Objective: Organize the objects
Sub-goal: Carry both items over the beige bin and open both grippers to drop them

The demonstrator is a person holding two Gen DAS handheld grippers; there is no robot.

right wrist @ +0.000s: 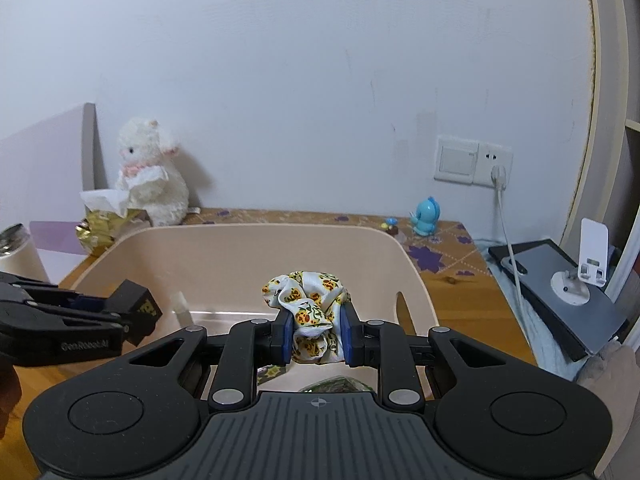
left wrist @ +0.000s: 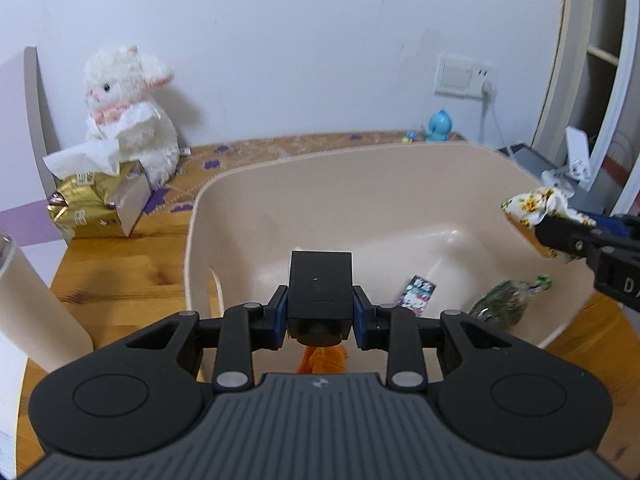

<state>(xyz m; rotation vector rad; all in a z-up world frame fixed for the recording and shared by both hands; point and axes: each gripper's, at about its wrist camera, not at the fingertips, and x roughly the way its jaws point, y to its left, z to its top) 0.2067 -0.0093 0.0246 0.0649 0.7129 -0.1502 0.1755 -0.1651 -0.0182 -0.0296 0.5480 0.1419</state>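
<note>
Left gripper (left wrist: 320, 314) clamped on a black box (left wrist: 320, 280), held above the beige plastic tub (left wrist: 280, 200). Right gripper (right wrist: 316, 334) clamped on a floral scrunchie (right wrist: 308, 300), also above the tub. Inside the tub: small printed card (left wrist: 418, 300), green packet (left wrist: 500, 306), orange item (left wrist: 322, 360)

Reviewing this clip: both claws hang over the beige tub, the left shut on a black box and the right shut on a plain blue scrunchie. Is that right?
Not quite. The scrunchie in the right claw is white with yellow-orange flowers, not plain blue, as the right wrist view shows. The rest holds: the left claw is shut on the black box, both over the beige tub.
</note>
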